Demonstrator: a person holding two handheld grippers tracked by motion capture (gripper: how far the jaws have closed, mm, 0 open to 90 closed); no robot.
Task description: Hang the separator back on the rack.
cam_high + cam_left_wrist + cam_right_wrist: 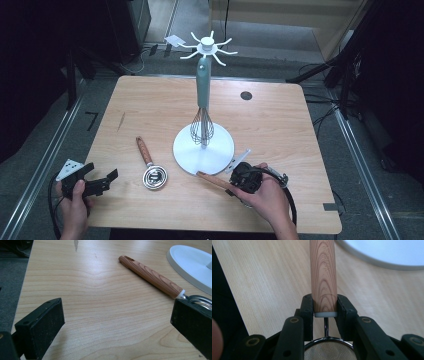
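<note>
A white utensil stand (220,156) with hook arms on top rises mid-table, and a teal-handled whisk (202,82) hangs from it. My right gripper (231,186) is shut on the wooden handle (323,272) of a mesh strainer (328,351), just in front of the stand's base (387,252). Its pads clamp the handle's lower end beside the white collar. A second wooden-handled utensil (148,162) with a round metal head lies flat left of the stand. My left gripper (102,182) hovers open at the table's front left corner, and that utensil's handle (152,277) lies ahead of its jaws.
A dark round grommet hole (246,95) sits in the table's far right part. Black stands and cables (345,75) crowd the floor to the right. The table's left edge (23,290) runs close beside my left gripper.
</note>
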